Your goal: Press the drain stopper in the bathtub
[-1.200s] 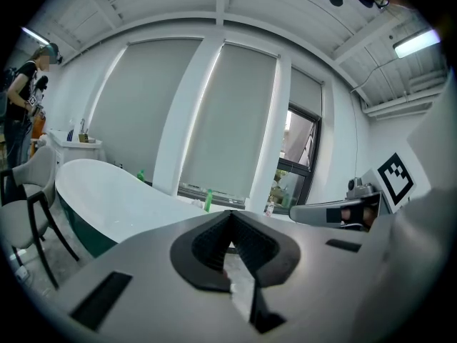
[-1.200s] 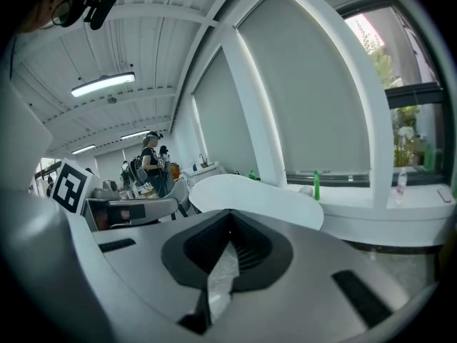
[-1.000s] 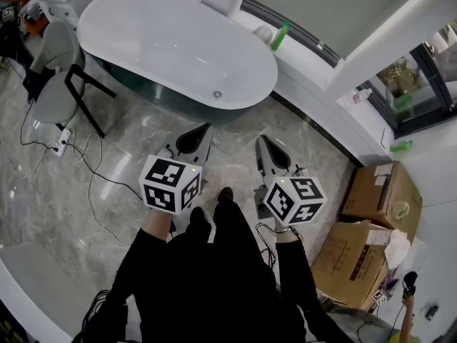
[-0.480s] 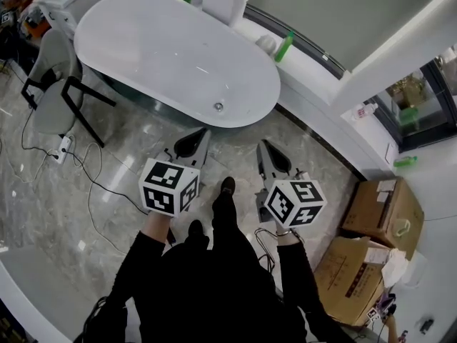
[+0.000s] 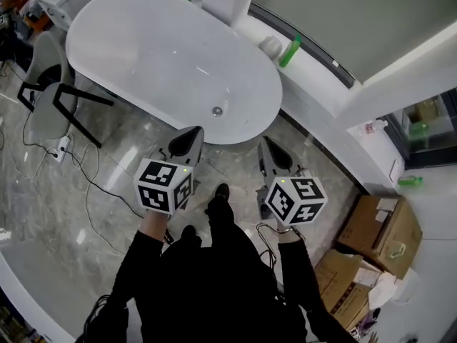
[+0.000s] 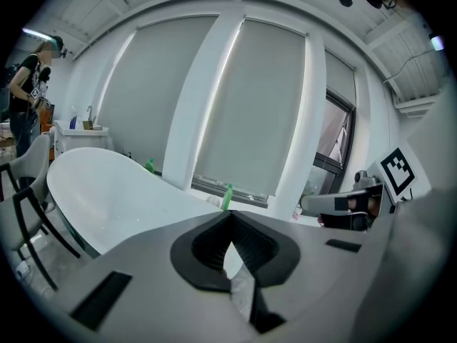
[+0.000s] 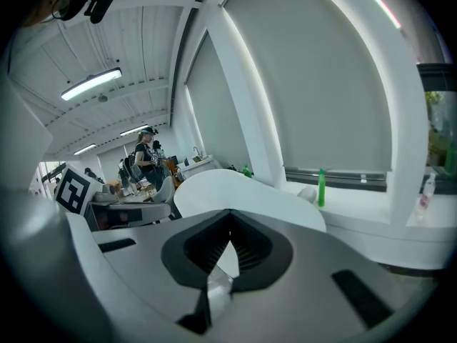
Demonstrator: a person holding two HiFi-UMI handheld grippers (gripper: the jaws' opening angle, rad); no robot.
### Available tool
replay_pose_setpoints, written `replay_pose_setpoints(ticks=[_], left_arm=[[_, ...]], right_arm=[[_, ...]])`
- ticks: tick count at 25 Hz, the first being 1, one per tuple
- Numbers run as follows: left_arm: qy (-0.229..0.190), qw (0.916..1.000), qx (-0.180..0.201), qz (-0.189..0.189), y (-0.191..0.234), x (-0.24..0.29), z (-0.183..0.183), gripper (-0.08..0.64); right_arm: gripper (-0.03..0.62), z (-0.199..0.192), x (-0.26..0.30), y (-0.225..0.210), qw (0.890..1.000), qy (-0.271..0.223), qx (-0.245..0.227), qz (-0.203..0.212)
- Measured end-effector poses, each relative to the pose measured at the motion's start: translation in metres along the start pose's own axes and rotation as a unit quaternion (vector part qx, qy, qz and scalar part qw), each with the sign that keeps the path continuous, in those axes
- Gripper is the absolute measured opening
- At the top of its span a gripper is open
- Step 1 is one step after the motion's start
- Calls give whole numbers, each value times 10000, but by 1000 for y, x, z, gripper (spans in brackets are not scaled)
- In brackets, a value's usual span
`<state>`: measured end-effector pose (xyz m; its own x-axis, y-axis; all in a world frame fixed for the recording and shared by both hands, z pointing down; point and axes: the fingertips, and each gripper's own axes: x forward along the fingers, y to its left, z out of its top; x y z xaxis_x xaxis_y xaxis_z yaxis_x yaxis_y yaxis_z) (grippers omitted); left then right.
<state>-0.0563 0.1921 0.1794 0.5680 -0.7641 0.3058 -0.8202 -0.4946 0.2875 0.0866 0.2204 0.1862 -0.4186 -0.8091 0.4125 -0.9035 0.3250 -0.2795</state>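
White bathtub holds drain stopper; left gripper, right gripper fingers pressed together.

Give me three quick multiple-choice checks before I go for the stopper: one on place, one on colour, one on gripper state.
1. Where is the drain stopper?
A. In the floor of the bathtub, at its near end in the head view
B. On the marble floor
C. On a cardboard box

2. What colour is the bottle on the window ledge beside the bathtub?
A. Red
B. Green
C. Blue

3. How are the left gripper and right gripper?
A. Both shut, empty
B. Both wide open
C. Right shut on the bottle

Answers:
1 A: the small metal disc sits in the white tub floor.
2 B: the head view shows it plainly green.
3 A: in each gripper view the jaw tips meet with nothing between them.
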Motion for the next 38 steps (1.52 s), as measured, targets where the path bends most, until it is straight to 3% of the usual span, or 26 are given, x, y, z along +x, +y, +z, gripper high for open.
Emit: replay_pose_setpoints(ticks=[17,28,38], left_arm=[[412,9985,32,363,14,97,12,5],[740,9971,83,128,44,160,13,5],[1318,9911,-23,-170,103,230,-4,5]], right_arm=[[2,26,56,-75,9991,226,241,252],[2,36,100,-101,9987,343,376,-18],[2,34,189,-116,9959,753,428,-270]])
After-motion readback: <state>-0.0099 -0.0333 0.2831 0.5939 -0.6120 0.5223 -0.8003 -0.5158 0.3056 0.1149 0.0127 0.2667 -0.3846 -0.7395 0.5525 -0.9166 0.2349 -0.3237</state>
